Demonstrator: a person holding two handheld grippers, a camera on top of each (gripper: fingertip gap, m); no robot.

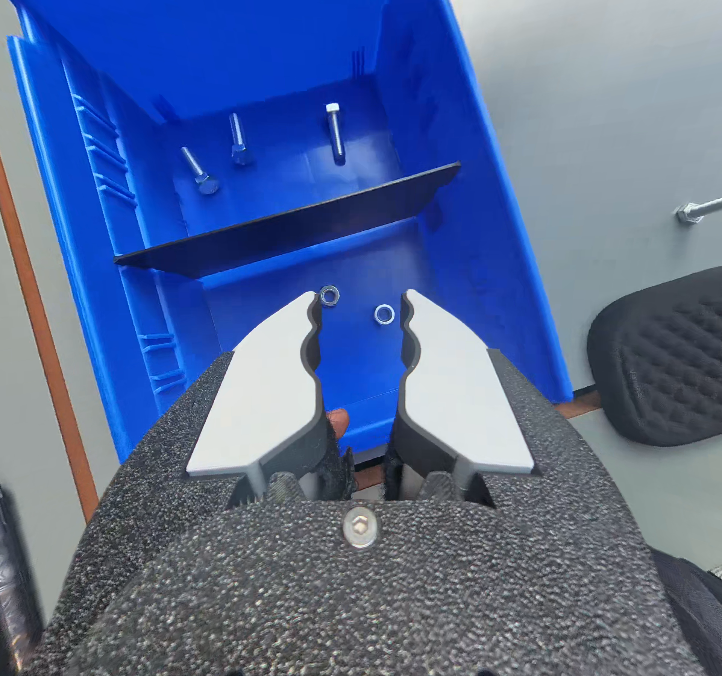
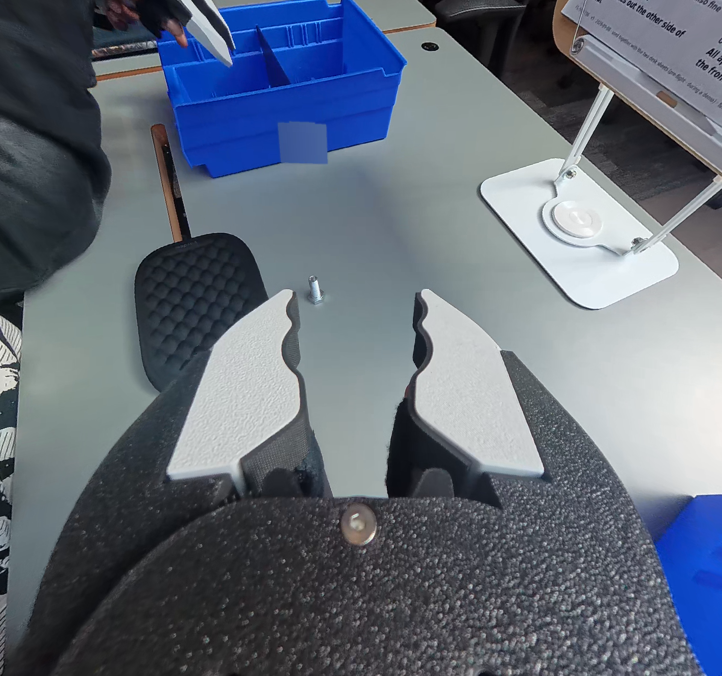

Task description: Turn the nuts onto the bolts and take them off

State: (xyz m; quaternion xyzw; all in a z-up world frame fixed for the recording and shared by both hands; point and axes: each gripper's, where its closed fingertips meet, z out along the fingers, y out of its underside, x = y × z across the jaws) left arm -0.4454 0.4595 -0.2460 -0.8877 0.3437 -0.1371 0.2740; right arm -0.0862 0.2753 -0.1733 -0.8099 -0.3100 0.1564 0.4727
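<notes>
The left tool [image 1: 361, 303], fingers apart and empty, hangs over the blue bin [image 1: 449, 118]; two nuts [image 1: 329, 295] lie flat just ahead of its tips and may skid aside when pinched. Three bolts [image 1: 335, 133] lie beyond the divider [image 1: 289, 223]. The right tool [image 2: 355, 297], also apart, faces one bolt [image 2: 313, 290] standing on the desk [image 2: 390, 227], easily toppled.

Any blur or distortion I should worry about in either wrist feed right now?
Left wrist view: wide-angle bending on the blue bin walls, nuts sharp, edges smeared. Right wrist view: bolt sharp, sleeve at left motion-blurred, lighting soft and even.
</notes>
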